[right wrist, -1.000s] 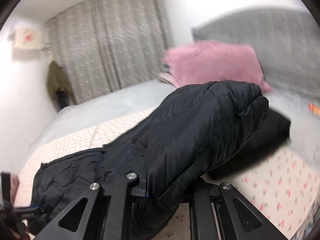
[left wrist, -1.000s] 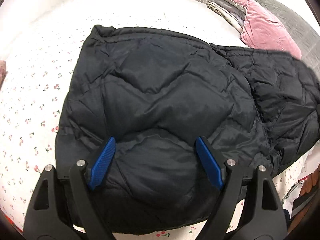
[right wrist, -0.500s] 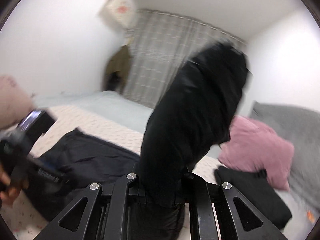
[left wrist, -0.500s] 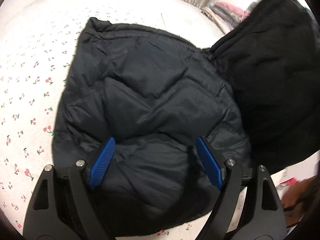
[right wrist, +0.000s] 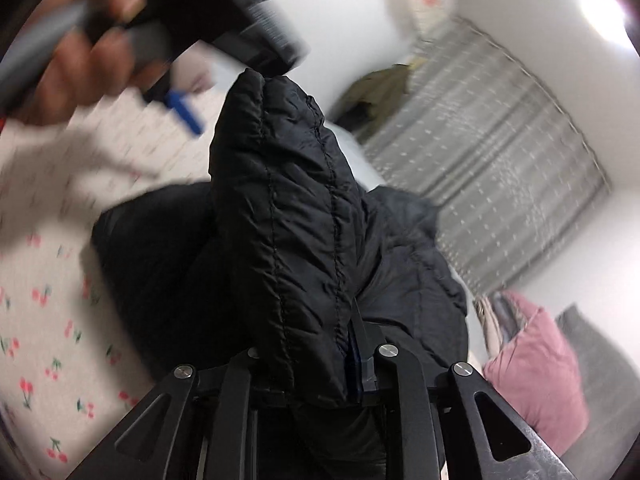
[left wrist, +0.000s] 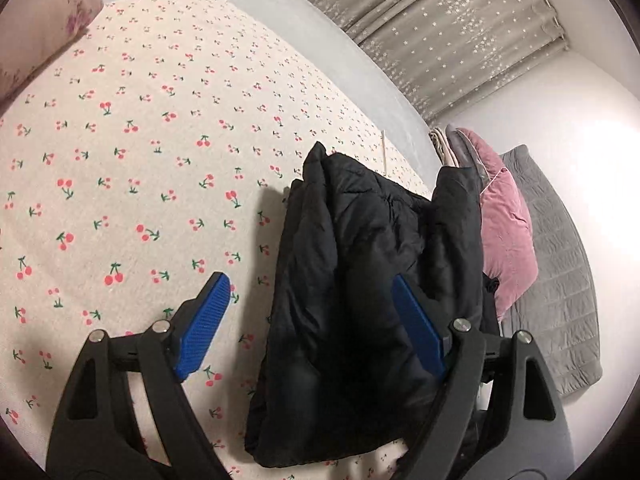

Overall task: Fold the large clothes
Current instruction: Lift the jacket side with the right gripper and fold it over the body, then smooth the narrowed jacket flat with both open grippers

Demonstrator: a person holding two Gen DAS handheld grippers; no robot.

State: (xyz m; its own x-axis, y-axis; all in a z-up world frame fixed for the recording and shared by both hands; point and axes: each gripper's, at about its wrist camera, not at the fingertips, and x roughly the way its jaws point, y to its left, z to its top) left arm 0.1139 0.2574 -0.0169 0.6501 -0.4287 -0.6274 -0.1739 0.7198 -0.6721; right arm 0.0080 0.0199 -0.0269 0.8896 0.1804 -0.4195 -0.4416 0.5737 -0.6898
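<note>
Bed (left wrist: 132,168), cherry-print sheet: the black padded jacket (left wrist: 360,280) lies part-folded. Right tool (right wrist: 320,380) pinches a raised quilted section, jaws opening. Left tool (left wrist: 312,332) spread, empty. Next, probably: lay section flat, release.

The jacket (left wrist: 360,280) is black, quilted and puffy, lying bunched on the cherry-print sheet at lower centre of the left view. In the right view one stitched padded part (right wrist: 288,240) stands upright at centre, above the rest.
</note>
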